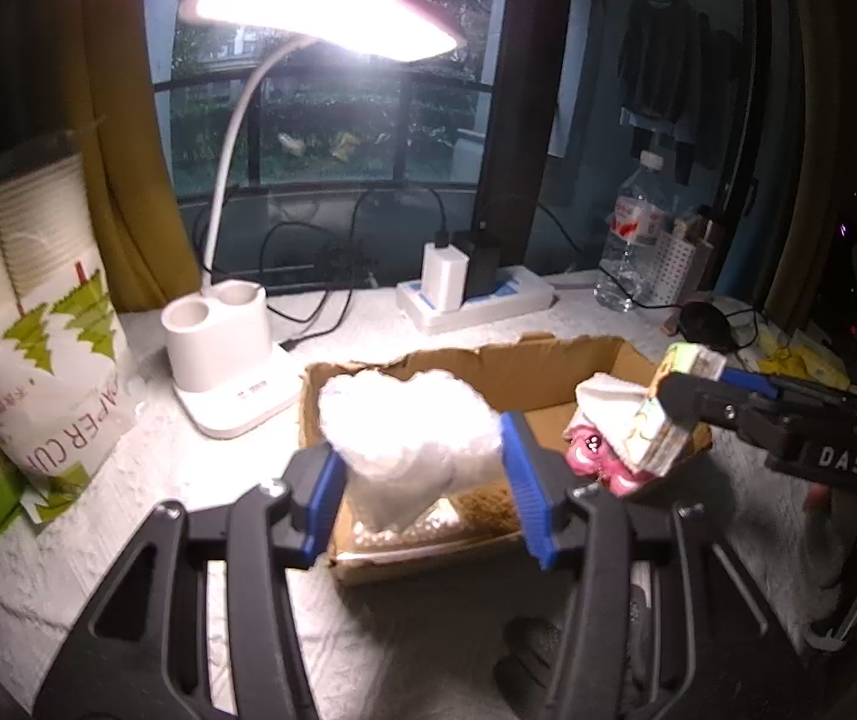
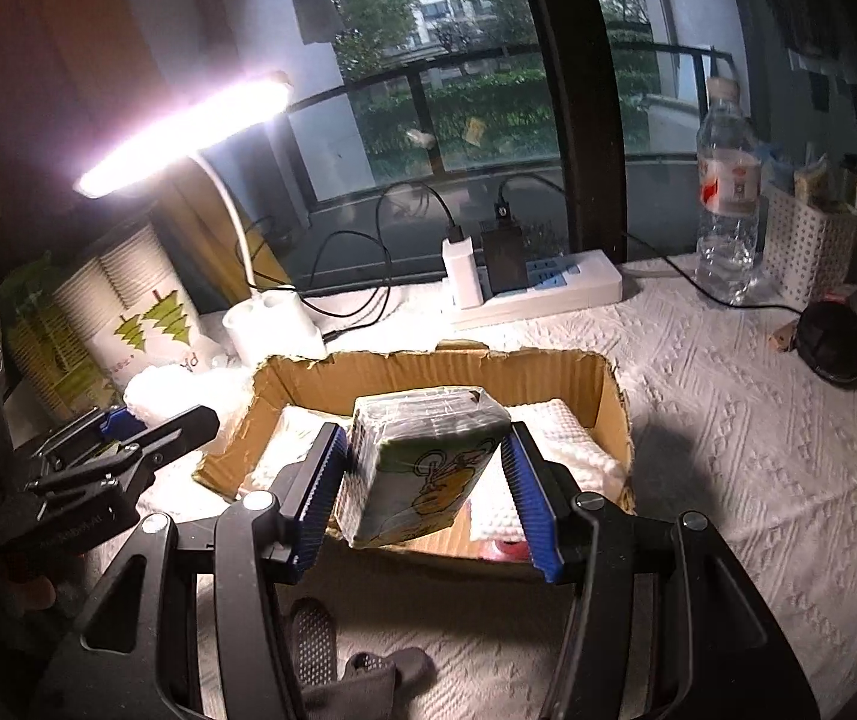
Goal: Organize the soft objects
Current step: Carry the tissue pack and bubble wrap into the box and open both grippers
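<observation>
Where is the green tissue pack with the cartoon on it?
The tissue pack is clamped in the right gripper, held over the near edge of the cardboard box, centre of the right wrist view.

Your desk lamp [image 1: 320,6] glares white above the jaws, perhaps washing out what lies between them; fisheye edges bend, corners go dark.

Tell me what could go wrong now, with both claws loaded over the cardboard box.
1. The left claw pinches the white bubble wrap by its narrow lower end; it may slip free.
2. The right claw holds the tissue pack tilted above the cardboard box; released here, it could land on the near wall.
3. Both claws crowd one small box and might collide.
</observation>
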The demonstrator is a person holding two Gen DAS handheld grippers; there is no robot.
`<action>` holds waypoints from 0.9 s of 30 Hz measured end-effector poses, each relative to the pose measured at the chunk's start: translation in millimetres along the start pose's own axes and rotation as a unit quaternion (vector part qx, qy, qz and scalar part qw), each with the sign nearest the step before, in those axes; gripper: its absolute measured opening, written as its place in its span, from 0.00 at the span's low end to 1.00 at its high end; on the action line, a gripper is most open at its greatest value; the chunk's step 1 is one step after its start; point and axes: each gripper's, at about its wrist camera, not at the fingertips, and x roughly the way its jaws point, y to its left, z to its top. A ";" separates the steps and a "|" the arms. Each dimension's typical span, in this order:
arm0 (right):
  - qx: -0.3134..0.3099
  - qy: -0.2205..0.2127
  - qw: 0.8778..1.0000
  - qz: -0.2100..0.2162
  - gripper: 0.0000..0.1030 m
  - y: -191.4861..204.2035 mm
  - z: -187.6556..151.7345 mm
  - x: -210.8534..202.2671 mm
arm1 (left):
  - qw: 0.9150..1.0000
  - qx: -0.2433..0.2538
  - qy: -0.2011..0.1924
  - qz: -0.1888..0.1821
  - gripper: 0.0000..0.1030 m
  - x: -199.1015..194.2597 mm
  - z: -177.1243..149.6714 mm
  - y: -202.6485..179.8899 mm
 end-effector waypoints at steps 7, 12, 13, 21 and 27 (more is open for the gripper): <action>0.002 0.025 1.000 -0.012 0.55 -0.4 -1.1 35.1 | 0.999 -0.019 0.023 -0.015 0.49 23.6 -6.5 9.1; 0.002 0.049 0.999 -0.009 0.55 1.6 -3.4 59.0 | 0.998 -0.031 0.036 -0.029 0.50 33.5 -10.3 13.5; 0.001 0.053 0.999 -0.009 0.55 2.7 -3.8 63.3 | 0.998 -0.031 0.038 -0.029 0.50 35.5 -10.7 13.8; -0.005 0.067 0.998 -0.010 0.56 5.6 -3.7 79.6 | 0.997 -0.037 0.054 -0.032 0.52 45.0 -14.1 16.0; -0.005 0.064 0.998 -0.011 0.60 5.2 -1.9 78.4 | 0.998 -0.034 0.055 -0.028 0.62 43.2 -12.9 14.0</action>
